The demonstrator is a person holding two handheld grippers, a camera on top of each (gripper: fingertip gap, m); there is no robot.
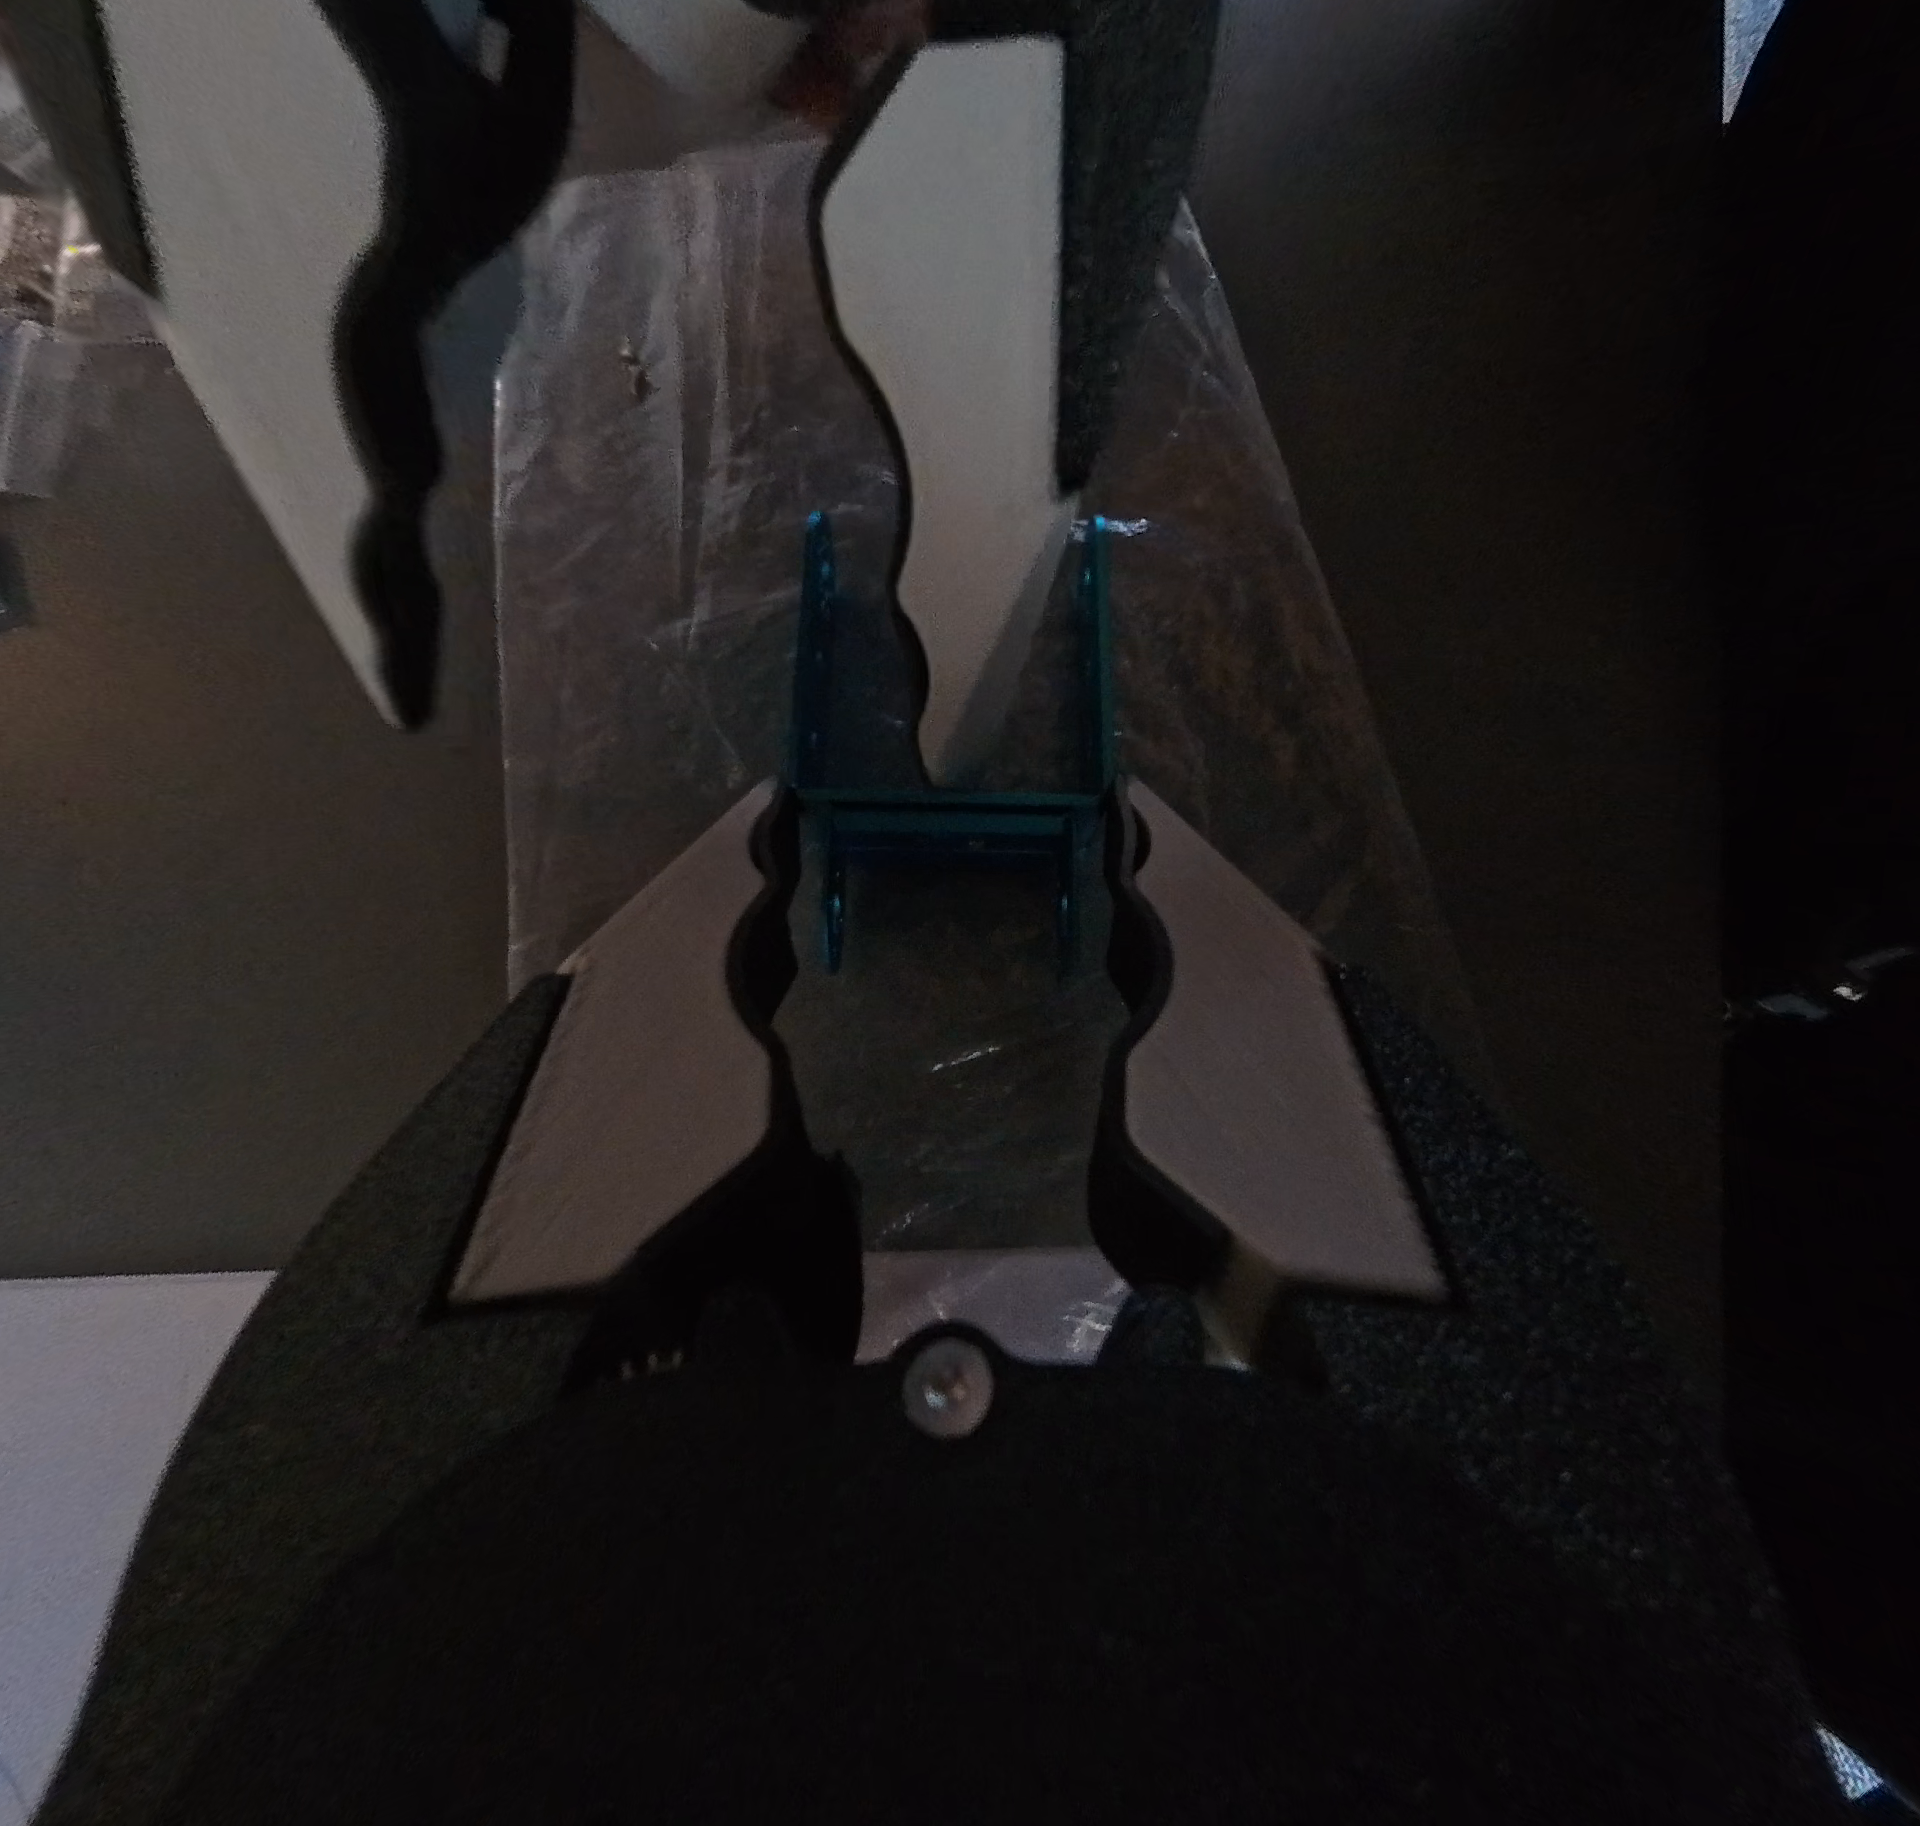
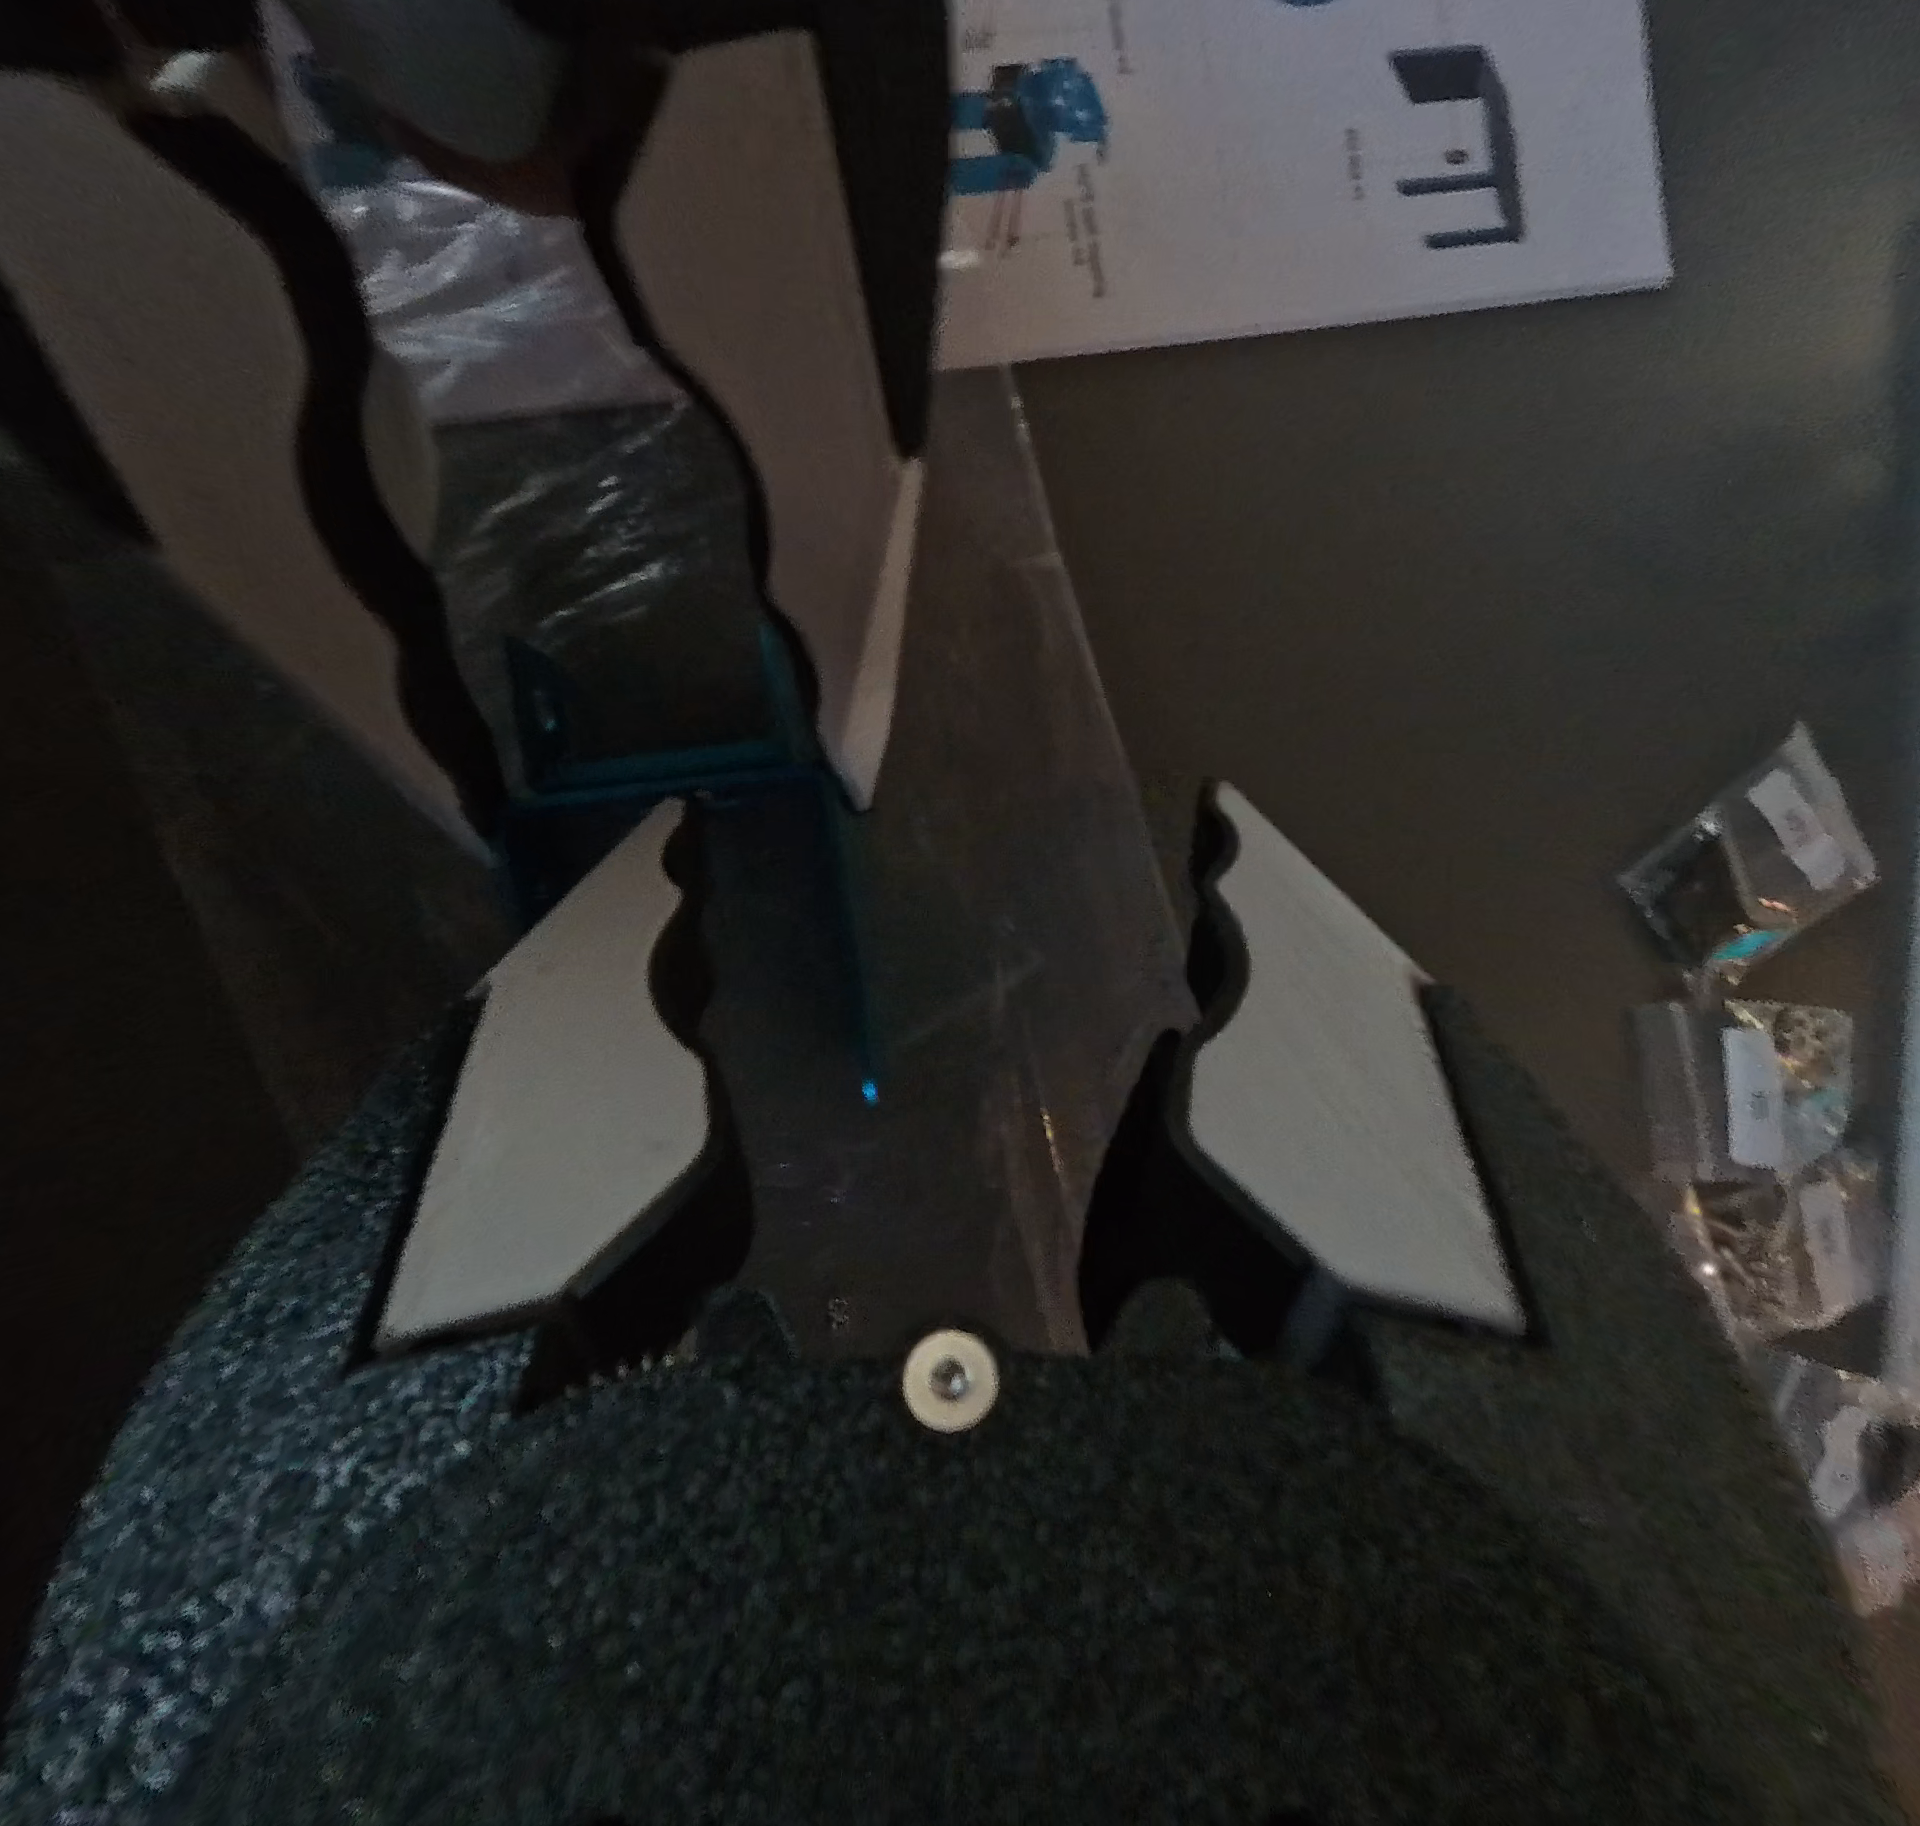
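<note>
A blue H-shaped metal bracket (image 1: 945,812) sits between the fingertips of my left gripper (image 1: 948,810), which is shut on its crossbar. My right gripper (image 2: 945,800) faces it from the opposite side with its jaws open. One right finger (image 1: 914,654) reaches in between the bracket's two side plates, and the other (image 1: 400,581) stays outside. In the right wrist view one blue plate (image 2: 854,945) lies between my open fingers. The bracket (image 2: 644,774) is held there by the left gripper (image 2: 644,696). The scene is dim.
A clear plastic bag (image 1: 665,488) lies on the dark table (image 2: 1403,581) under both grippers. A white printed sheet with drawings of parts (image 2: 1299,114) lies at the far right. Several small clear bags of parts (image 2: 1756,1070) lie along the right edge.
</note>
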